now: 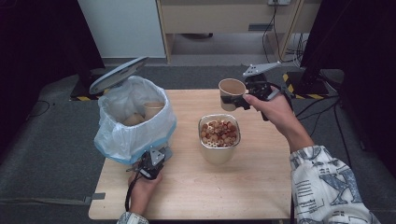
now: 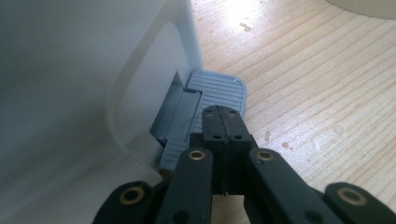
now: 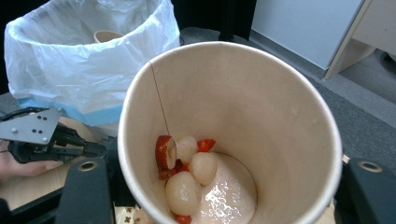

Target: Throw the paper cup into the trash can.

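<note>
Tan paper cup, white bin liner, grey pedal, pale wood table.

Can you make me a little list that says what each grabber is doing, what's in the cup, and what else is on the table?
right gripper: shut on the paper cup, held up above the table
cup contents: a few pale round pieces and red bits at the bottom
left gripper: shut, jaws pressed on the grey pedal of the bin
bin: lid up, white bag inside, paper cups in it
bowl: on the table, full of brown and pale pieces
</note>
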A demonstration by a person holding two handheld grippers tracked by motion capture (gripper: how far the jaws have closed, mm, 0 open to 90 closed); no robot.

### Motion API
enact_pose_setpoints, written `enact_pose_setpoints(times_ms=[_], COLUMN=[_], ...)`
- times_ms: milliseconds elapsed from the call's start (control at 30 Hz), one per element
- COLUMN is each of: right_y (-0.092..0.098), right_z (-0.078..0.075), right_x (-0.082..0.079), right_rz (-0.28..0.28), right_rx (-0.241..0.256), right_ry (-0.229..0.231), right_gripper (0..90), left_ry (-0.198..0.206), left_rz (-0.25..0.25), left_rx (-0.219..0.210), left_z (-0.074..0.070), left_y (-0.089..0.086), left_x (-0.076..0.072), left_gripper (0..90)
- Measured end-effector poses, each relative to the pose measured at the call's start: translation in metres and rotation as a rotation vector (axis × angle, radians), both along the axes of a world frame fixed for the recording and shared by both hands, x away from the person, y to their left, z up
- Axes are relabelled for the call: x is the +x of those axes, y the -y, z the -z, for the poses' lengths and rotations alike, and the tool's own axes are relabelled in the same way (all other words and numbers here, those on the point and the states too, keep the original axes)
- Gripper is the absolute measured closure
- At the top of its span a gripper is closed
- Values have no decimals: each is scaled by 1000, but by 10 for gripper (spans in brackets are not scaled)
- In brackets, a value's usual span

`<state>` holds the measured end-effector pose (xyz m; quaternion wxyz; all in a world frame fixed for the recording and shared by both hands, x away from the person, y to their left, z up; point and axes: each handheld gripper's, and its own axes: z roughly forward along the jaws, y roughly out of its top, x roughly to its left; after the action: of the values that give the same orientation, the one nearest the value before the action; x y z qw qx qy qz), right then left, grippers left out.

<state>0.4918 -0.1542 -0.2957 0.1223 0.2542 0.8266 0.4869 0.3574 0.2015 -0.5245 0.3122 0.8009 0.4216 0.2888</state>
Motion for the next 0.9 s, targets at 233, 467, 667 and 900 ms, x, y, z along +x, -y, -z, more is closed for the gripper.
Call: enact_pose_setpoints(times_ms=[233,467,667,900], right_y=[-10,-20,-27,-36], right_z=[-3,-6,-9,-11], right_x=[0,1,1,1], right_rz=[-10,-6,-13,-22], right_rx=[-2,-9,-4,-2], right_ry=[0,2,4,1], right_gripper=[327,327,328,327], left_ry=[3,-1,-1,2], left_rz=[4,0,0,4], left_rx=[10,2,2,8], left_z=[0,0,0,0], left_y=[0,0,0,0], left_x=[0,0,0,0], left_gripper=[889,889,889,889])
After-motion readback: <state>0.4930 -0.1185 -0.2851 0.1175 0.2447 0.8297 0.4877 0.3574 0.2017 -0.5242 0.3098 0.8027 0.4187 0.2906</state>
